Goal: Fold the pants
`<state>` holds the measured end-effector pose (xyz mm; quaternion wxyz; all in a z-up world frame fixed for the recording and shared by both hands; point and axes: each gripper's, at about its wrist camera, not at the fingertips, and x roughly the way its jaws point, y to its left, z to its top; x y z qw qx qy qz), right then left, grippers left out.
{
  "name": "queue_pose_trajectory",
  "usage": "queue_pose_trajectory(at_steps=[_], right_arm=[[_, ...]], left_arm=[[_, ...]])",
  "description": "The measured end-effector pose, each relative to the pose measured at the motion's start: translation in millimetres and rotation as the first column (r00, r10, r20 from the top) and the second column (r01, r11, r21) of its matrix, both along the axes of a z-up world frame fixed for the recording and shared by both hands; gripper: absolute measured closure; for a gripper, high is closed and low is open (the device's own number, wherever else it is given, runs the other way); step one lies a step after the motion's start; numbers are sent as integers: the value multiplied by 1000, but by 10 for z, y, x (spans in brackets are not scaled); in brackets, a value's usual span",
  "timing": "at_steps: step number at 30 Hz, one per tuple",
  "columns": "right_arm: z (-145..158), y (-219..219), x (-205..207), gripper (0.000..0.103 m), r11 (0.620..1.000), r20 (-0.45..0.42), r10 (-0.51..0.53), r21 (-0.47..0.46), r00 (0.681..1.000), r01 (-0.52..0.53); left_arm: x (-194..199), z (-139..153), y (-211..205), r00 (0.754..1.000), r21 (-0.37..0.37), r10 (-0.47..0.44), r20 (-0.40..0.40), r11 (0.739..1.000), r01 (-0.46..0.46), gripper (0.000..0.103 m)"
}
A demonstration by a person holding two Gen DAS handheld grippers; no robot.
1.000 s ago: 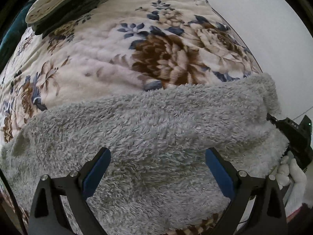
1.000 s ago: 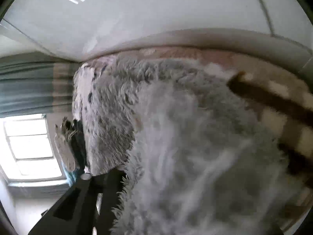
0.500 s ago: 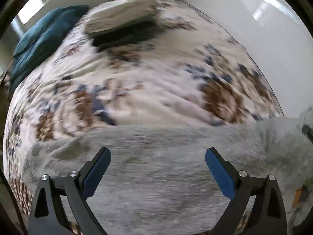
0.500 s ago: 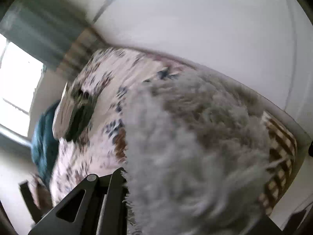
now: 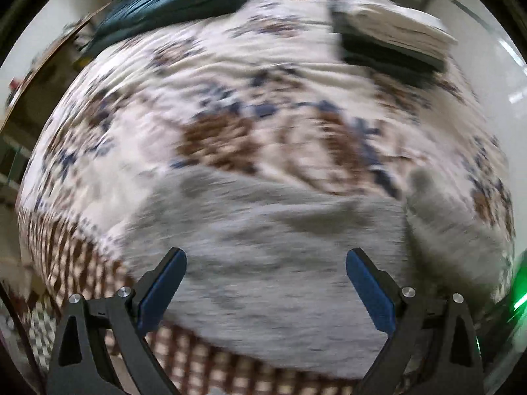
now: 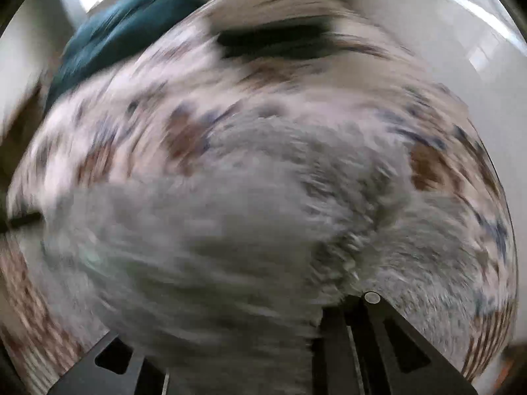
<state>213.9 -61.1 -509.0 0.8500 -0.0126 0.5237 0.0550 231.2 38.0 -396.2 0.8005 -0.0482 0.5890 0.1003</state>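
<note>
Pants (image 5: 273, 240), grey and fluffy, lie on the floral quilt (image 5: 230, 105) near its checked front edge, right under my left tongs (image 5: 266, 273). Those tongs stand wide apart, both blue pads clear of the fleece, holding nothing. Farther back on the quilt sits a stack (image 5: 392, 42) of folded things, pale on top and dark beneath, and at the far left a teal bundle (image 5: 184, 0). Nothing lies between my left tongs and the pants. My right tongs (image 6: 230, 345) are buried in the pants (image 6: 214, 230): fleece bulges over and between the black fingers (image 6: 332, 345), hiding the tips, so I cannot tell whether they are clamped. Both views are badly smeared, so the fold lines are hard to make out.
</note>
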Motion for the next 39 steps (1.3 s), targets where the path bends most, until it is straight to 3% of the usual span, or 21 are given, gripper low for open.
queue_pose_trajectory(at_steps=[5,7,8,9,12,16,19,21,23,24,25,26,27,28,29,30,31,33,36,38,39], right_arm=[[-321,906,-501,85,958,-18,241,-155,970,-241],[-427,1042,-610,72,930,-75,294,-207,953,-304],[-471,1068,-627,57,922,-118,314,-200,942,-332],[-470,1029,-662,42,924,-141,323,-170,936,-344],[-259,825,-698,14,942,-159,330,-8,931,-335],[112,282,-786,14,946,-188,265,239,946,-217],[146,-376,-894,14,919,-303,63,389,951,64],[10,-867,-1086,14,843,-412,-94,451,906,293],[-226,-1322,-1235,14,730,-532,-242,452,812,514],[-394,-1512,-1332,15,647,-587,-293,460,755,609],[-483,-1596,-1376,17,597,-612,-310,470,728,650],[-599,-1703,-1421,20,518,-639,-329,493,696,698],[-691,-1795,-1456,26,433,-656,-345,523,671,734],[-745,-1859,-1470,32,378,-663,-363,538,655,754],[-779,-1921,-1474,52,328,-661,-392,550,640,768],[-791,-1941,-1457,80,310,-662,-405,549,630,776],[-777,-1957,-1447,89,305,-658,-418,547,626,780],[-662,-1987,-1441,90,318,-627,-445,557,640,767],[-483,-1967,-1408,90,404,-579,-448,549,681,732],[-567,-1902,-1374,89,465,-615,-409,495,674,734],[-651,-1858,-1352,82,492,-649,-374,467,663,735]], left_arm=[[-119,-106,435,996,-22,80,-29,997,-80,4],[-100,-153,472,996,-50,81,-42,995,-83,4],[-89,-177,471,995,-71,82,-50,994,-85,4],[-59,-198,460,995,-97,78,-55,992,-83,4],[32,-274,412,993,-229,79,-86,968,-97,4],[184,-510,169,984,-408,26,-179,908,-98,4],[246,-789,-156,963,-474,-79,-257,879,-54,4],[242,-995,-395,939,-495,-158,-305,869,-15,4],[217,-1124,-554,922,-488,-200,-331,873,14,11],[183,-1160,-637,919,-482,-215,-330,875,32,19],[148,-1152,-693,921,-479,-226,-317,876,50,44],[113,-1126,-743,920,-459,-238,-311,886,74,64],[76,-1093,-782,919,-441,-250,-306,892,97,70],[26,-1029,-812,922,-430,-260,-287,895,118,76],[-31,-960,-816,927,-419,-257,-274,899,126,79],[-81,-910,-812,929,-414,-254,-269,902,127,80],[-147,-843,-787,933,-416,-241,-267,902,114,80],[-225,-792,-735,933,-419,-230,-276,903,98,81],[-295,-917,-654,923,-389,-221,-315,917,86,80],[-290,-1067,-575,917,-387,-185,-353,921,36,71],[-288,-1071,-562,915,-379,-172,-364,925,23,66]])
